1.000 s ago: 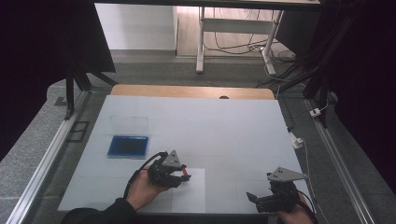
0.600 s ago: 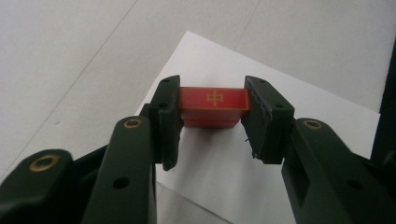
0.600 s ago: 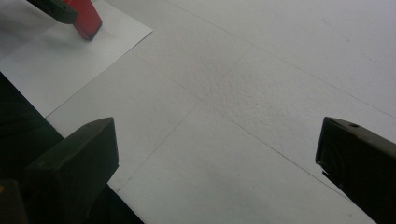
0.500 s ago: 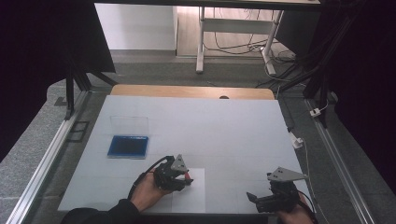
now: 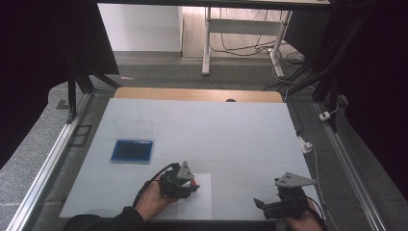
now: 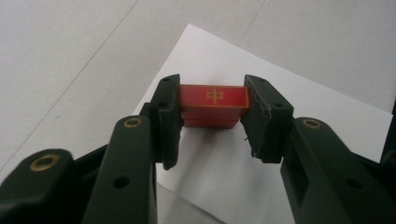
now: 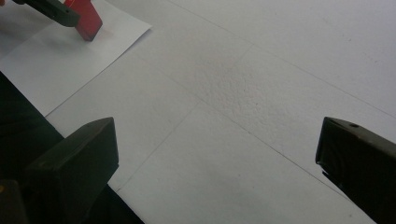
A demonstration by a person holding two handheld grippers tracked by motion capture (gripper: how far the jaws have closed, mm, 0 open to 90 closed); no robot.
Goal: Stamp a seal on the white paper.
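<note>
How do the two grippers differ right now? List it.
The left gripper is shut on a red block; the right gripper is open with nothing between its jaws. The left is over a white paper sheet; the right is over the bare table. Both have black jaws.

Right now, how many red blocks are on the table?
1. The red block sits clamped between the left tongs over the white paper sheet near the table's front edge. The blue case could be hiding more.
</note>
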